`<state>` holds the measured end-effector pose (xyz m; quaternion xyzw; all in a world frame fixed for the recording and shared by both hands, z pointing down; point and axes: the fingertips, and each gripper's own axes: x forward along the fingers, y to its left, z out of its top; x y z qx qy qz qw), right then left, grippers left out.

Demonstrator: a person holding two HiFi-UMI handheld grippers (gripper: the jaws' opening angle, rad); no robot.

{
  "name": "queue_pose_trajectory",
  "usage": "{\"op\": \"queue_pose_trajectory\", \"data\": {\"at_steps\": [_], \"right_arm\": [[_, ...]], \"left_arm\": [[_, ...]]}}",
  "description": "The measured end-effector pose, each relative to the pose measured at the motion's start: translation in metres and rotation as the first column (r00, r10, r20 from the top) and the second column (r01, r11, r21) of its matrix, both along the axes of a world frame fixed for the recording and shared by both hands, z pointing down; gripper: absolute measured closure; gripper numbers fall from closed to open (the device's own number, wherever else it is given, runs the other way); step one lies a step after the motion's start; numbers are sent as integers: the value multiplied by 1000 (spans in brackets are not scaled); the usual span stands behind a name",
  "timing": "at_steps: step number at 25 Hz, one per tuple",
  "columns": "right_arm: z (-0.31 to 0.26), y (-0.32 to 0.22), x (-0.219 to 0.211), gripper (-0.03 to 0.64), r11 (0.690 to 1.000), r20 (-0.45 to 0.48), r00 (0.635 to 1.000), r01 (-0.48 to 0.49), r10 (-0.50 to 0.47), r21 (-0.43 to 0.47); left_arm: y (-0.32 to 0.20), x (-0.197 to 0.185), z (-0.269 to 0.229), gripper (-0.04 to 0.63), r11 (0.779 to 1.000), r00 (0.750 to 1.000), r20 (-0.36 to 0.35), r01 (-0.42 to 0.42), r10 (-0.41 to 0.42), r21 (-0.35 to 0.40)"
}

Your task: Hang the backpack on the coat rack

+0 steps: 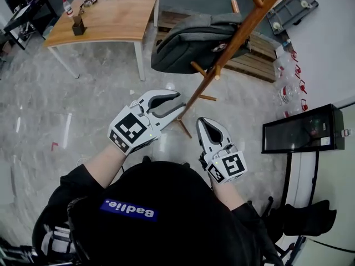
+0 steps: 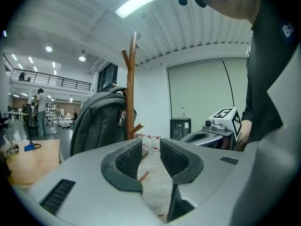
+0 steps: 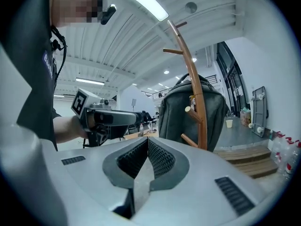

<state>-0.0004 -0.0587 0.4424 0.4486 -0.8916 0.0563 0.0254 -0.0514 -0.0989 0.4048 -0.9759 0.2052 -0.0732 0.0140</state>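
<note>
- Left tool [image 1: 180,102] [image 2: 150,145]: parted a little, narrow gap, nothing gripped; only floor [image 1: 83,110] seen thru the gap.
- Right tool [image 1: 201,121] [image 3: 147,142]: closed, ribbed pads meeting at the tips, nothing btw them.
- Both held low in front of the body, side by side, near each other but not touching; marker cubes toward the wrists.
- Backpack [image 1: 194,43] [image 2: 99,121] [image 3: 188,109]: grey, ahead of and above both tools, well clear of them; hanging on the coat rack [image 1: 244,29] [image 2: 131,88] [image 3: 197,112], pressed against the pole, off the floor.
- Coat rack: brown wood, pegs sticking out along the pole; foot of the pole just ahead of the left tool's tips, reaching down btw the two tools in head view.
- Left gripper view: backpack left of the pole; right gripper view: backpack behind the pole.
- Wooden table [image 1: 111,21]: far ahead-left of the left tool, small items on top.
- Wood pallet [image 1: 255,65]: beyond the rack, ahead of the right tool.
- Black cabinet [image 1: 302,129]: off to the right of the right tool, by the wall.
- Water bottles [image 1: 288,90]: ahead-right of the right tool, near the pallet's edge.
</note>
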Motion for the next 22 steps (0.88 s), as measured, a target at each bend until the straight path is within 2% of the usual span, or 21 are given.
{"op": "queue_pose_trajectory", "data": {"at_steps": [6, 9, 11, 15, 22], "right_arm": [[-11, 0, 23, 609, 999, 28, 999, 37, -38, 26], [-10, -1, 38, 609, 999, 44, 998, 47, -47, 19], [-10, -2, 49, 609, 999, 54, 997, 45, -46, 17], [-6, -8, 64, 609, 999, 74, 997, 37, -37, 8], [5, -6, 61, 609, 998, 73, 996, 54, -52, -13]], "left_arm": [[13, 22, 17, 469, 996, 997, -55, 45, -49, -74], [23, 41, 24, 469, 989, 993, -107, 32, -48, -143], [33, 54, 28, 469, 987, 992, -118, 18, -37, -161], [45, 77, 36, 479, 988, 994, -106, -17, 0, -154], [57, 95, 46, 543, 989, 995, -81, -62, 52, -133]]}}
